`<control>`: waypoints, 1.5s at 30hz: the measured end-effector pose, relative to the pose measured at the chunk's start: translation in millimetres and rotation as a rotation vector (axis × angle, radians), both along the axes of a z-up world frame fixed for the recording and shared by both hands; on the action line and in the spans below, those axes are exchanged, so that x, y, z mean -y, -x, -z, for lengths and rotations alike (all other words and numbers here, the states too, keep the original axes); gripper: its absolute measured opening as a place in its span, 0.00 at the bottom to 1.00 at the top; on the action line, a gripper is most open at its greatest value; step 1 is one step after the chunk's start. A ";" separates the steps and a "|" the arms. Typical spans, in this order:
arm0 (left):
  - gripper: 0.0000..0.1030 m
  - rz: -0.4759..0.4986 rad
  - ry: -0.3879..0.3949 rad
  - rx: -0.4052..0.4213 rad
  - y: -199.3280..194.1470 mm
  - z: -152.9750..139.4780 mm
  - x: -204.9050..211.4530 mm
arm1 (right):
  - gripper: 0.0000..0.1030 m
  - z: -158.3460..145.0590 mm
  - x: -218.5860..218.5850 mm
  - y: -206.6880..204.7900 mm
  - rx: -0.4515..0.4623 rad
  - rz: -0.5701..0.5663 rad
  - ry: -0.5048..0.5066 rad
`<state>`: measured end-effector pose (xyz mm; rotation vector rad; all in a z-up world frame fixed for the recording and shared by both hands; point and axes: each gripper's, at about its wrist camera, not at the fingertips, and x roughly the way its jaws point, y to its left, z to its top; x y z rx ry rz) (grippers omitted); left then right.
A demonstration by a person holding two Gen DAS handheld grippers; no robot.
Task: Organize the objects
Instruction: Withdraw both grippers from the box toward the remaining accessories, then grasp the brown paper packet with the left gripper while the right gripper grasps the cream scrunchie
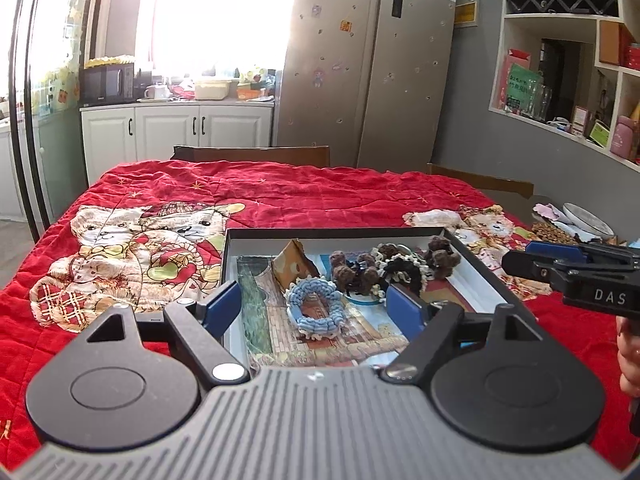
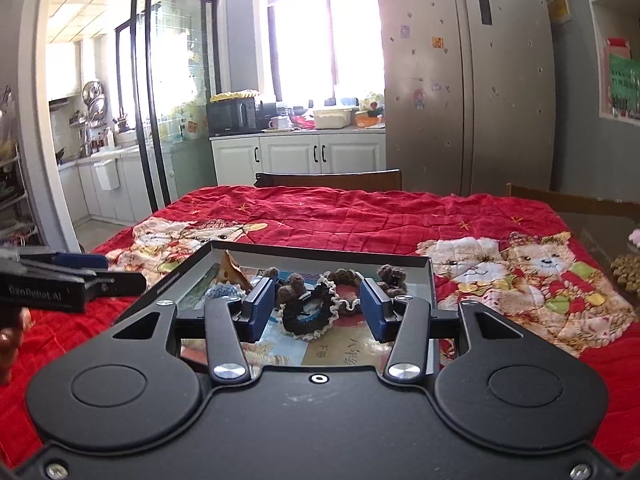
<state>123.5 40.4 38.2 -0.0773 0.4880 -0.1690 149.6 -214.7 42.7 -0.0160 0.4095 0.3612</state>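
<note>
A shallow black-rimmed box [image 1: 344, 233] sits on the red quilted cloth and holds several knitted hair ties on picture cards. A light blue knitted ring [image 1: 316, 307] lies between my left gripper's [image 1: 318, 312] open blue fingers. A dark scrunchie with a cream frill [image 2: 310, 314] lies between my right gripper's [image 2: 316, 310] open fingers. Brown pom-pom ties [image 1: 354, 272] and a tan folded card [image 1: 294, 262] lie further back in the box. Both grippers hover just above the box [image 2: 320, 249], holding nothing.
The red teddy-bear cloth [image 1: 280, 192] covers the table. Wooden chair backs [image 1: 256, 154] stand at the far edge. A plate and dry snacks [image 1: 576, 224] lie at the right edge. A fridge [image 1: 368, 60], white cabinets and wall shelves are behind.
</note>
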 end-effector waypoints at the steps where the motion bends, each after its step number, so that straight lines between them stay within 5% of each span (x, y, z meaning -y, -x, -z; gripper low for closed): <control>1: 0.85 0.007 0.003 0.000 2.0 -0.8 0.0 | 0.45 -0.9 0.4 4.2 0.004 -0.002 0.008; 20: 0.86 0.101 -0.045 -0.010 38.5 -4.2 6.6 | 0.48 -1.0 23.7 50.5 0.004 -0.016 0.087; 45: 0.86 0.235 -0.013 -0.109 45.6 41.9 20.4 | 0.49 57.8 48.0 57.9 -0.117 0.011 0.089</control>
